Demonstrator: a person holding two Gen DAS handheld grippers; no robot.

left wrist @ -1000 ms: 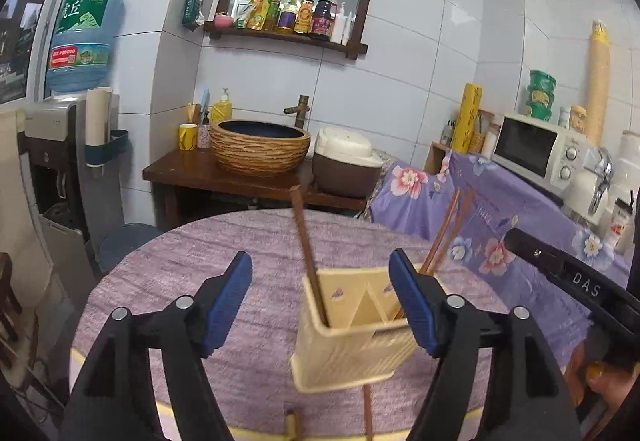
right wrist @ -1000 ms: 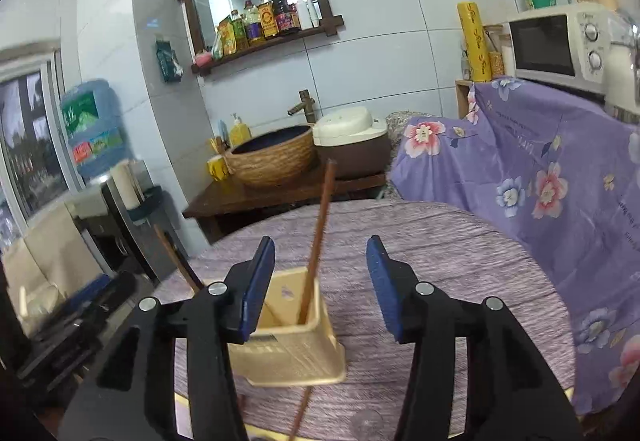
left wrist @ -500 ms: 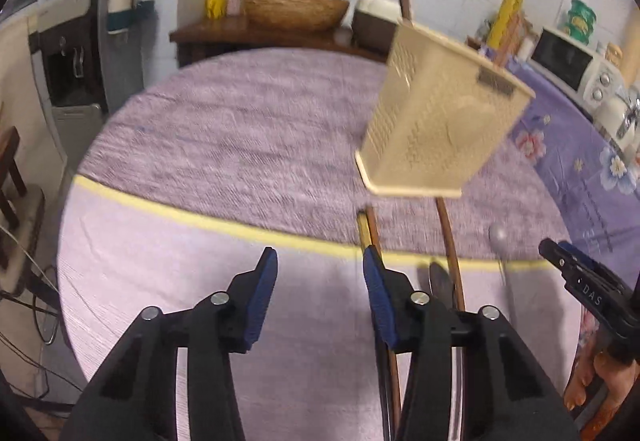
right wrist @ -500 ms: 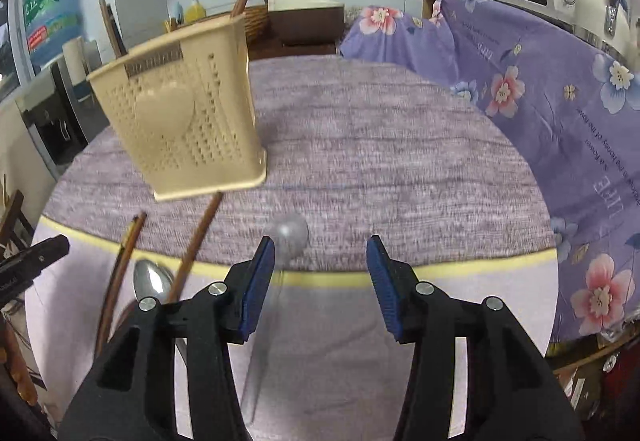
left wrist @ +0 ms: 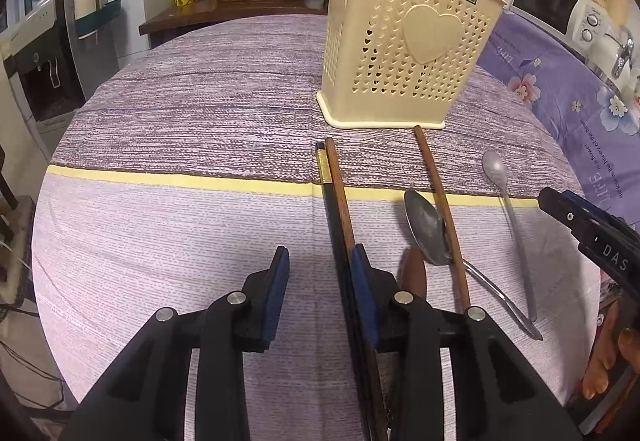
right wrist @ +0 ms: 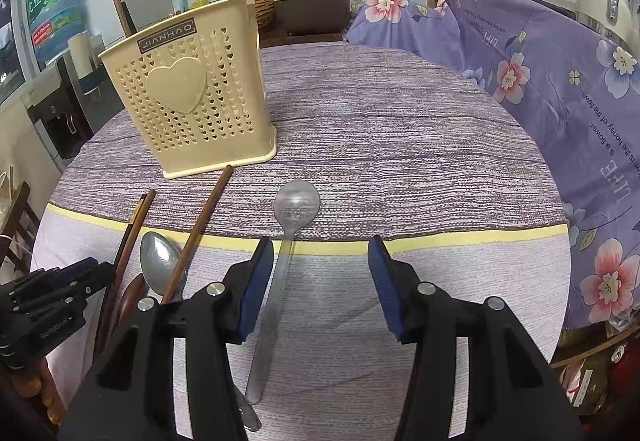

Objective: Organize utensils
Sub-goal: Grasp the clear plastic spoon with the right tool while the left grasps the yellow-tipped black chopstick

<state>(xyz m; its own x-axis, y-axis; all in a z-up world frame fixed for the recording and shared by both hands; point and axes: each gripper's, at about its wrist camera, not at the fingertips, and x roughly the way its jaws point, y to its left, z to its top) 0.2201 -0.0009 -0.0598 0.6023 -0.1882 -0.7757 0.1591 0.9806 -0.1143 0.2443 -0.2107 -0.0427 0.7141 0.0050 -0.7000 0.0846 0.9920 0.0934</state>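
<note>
1. While the cream perforated plastic utensil basket with a raised heart stands upright on the round table's purple striped cloth, several brown chopsticks poke out of its top.
2. Just in front of the basket lie a dark chopstick pair, a single brown chopstick, a steel spoon and a translucent grey plastic spoon.
3. The left gripper hovers low, nearer the camera than the basket; its jaws have just been closing, with a gap left, and the dark pair runs along the inside of its right pad; whether the pads press it I cannot tell.
4. The right gripper stands open, the plastic spoon's handle lying beside its left pad, ungripped.
</note>
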